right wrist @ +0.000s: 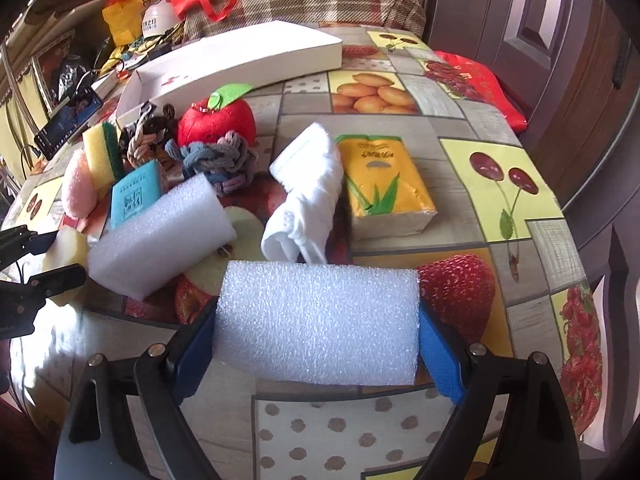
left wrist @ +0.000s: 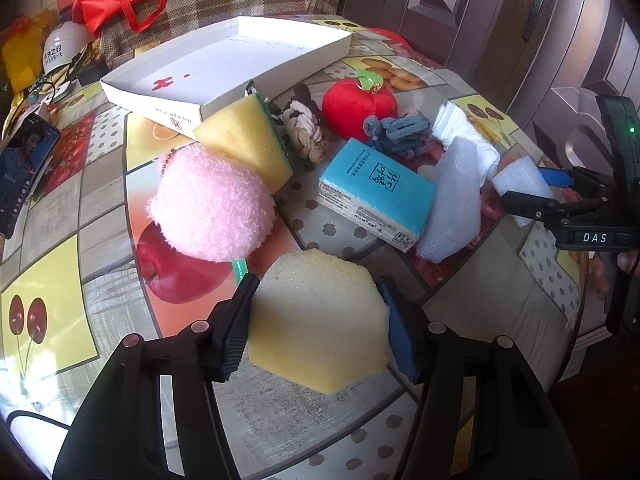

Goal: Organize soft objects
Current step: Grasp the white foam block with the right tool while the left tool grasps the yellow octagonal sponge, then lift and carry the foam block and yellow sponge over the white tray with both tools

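Observation:
A pale yellow hexagonal sponge (left wrist: 320, 320) lies on the fruit-patterned table, and my left gripper (left wrist: 316, 284) has a pad pressed on each of its sides. My right gripper (right wrist: 318, 308) is shut on a long white foam block (right wrist: 316, 320), with the blue pads on its two ends. Behind them lie a pink plush ball (left wrist: 212, 204), a yellow-green sponge (left wrist: 248, 140), a red plush apple (right wrist: 218, 120), a blue tissue pack (left wrist: 376, 192), a second white foam block (right wrist: 160, 236), a white towel (right wrist: 308, 196) and a yellow tissue pack (right wrist: 384, 184).
A shallow white box (left wrist: 224, 60) stands open at the back of the table. Two knotted rope toys (left wrist: 304, 124) (right wrist: 220, 160) lie by the apple. A phone (left wrist: 24, 172) leans at the left edge. Red bags and a helmet lie on the plaid couch behind.

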Demonstrator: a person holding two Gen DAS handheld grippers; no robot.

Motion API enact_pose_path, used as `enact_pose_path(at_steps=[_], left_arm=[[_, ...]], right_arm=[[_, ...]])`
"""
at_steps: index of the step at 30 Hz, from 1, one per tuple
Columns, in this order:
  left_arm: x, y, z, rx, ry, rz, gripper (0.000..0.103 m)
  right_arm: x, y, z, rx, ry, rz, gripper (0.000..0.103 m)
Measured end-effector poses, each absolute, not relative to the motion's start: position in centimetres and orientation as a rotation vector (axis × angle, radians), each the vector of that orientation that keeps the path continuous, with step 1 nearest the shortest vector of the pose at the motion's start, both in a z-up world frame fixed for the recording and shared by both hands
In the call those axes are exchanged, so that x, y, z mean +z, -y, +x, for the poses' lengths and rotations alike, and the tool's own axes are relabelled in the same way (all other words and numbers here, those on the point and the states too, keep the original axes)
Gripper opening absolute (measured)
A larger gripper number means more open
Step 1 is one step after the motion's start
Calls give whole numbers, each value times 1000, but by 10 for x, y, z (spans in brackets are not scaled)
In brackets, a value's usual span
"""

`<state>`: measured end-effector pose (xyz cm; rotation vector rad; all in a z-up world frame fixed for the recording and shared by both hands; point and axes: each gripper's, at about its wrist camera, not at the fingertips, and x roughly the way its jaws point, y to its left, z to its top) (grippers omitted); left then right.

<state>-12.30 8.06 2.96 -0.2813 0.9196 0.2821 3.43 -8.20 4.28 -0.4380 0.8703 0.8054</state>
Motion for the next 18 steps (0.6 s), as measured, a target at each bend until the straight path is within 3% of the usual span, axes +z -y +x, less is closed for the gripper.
enact_pose_path(at_steps=[9,18], left_arm=[[126,-103,-127,372,-682,-206,60],[302,-158,-101,478,-348,-61,60]], right_arm=[[158,96,45,820,-586,-197,90],[307,78,62,919,-303,18,90]])
